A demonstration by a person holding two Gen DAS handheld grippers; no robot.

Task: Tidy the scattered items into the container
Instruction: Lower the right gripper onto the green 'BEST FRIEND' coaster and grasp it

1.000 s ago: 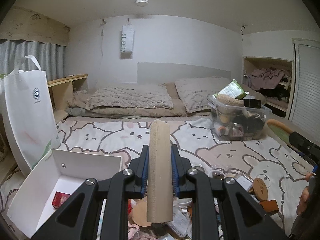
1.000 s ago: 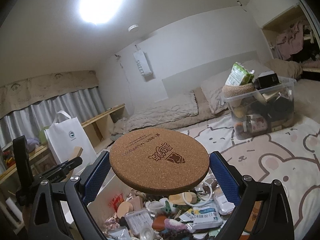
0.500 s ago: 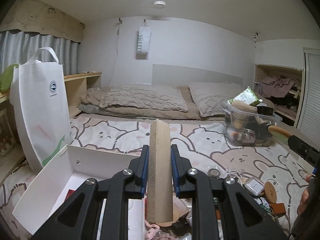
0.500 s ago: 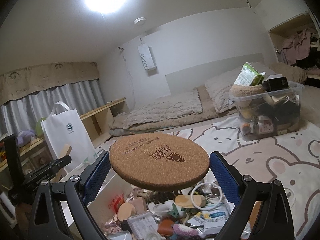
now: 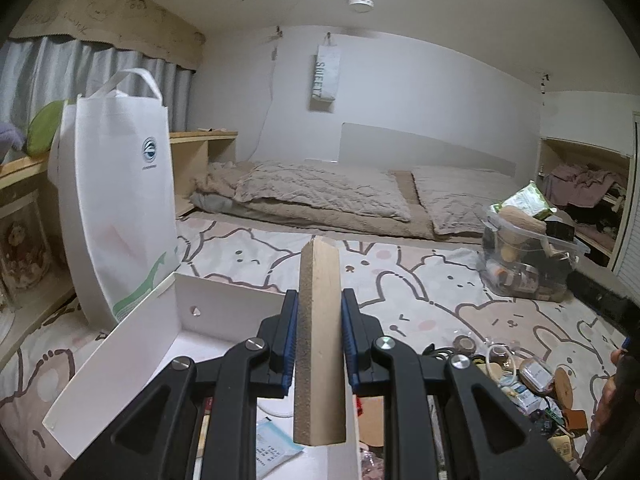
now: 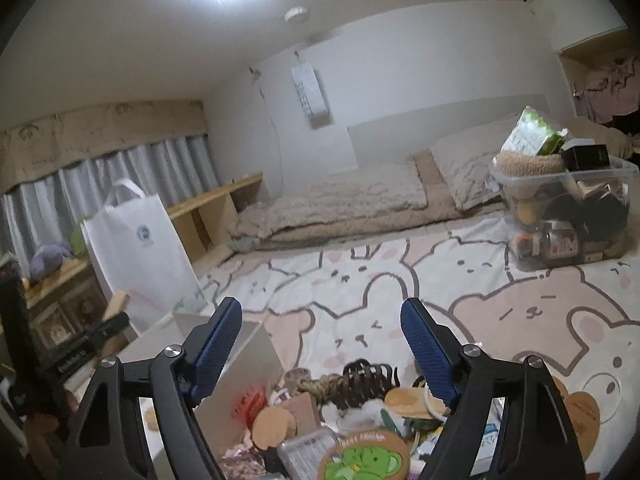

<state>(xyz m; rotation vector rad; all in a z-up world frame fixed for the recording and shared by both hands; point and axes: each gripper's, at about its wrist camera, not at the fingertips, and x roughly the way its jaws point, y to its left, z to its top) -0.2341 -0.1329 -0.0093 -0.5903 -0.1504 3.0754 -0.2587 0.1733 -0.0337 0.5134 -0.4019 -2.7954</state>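
My left gripper (image 5: 318, 312) is shut on a tan wooden slab (image 5: 320, 276), held on edge and sticking out past the fingertips. It hangs over the open white box (image 5: 176, 312), which holds a few small items. In the right wrist view the box (image 6: 256, 344) lies at lower left, with my left gripper (image 6: 100, 328) beside it. My right gripper (image 6: 322, 320) has its jaws closing with nothing between them. It hovers over the pile of scattered items (image 6: 360, 396), among them a dark hair claw, round cork coasters (image 6: 274, 420) and a green-printed coaster (image 6: 364, 456).
A white tote bag (image 5: 116, 208) stands just left of the box. A clear plastic bin (image 6: 568, 216), heaped full, sits at the far right on the bear-print rug. Folded bedding (image 5: 320, 196) lies along the back wall, and low wooden shelves (image 6: 216, 208) run along the left.
The round cork coaster that lay between my right gripper's jaws is gone from them, and they stand narrower. My left gripper has carried the slab leftward over the white box.
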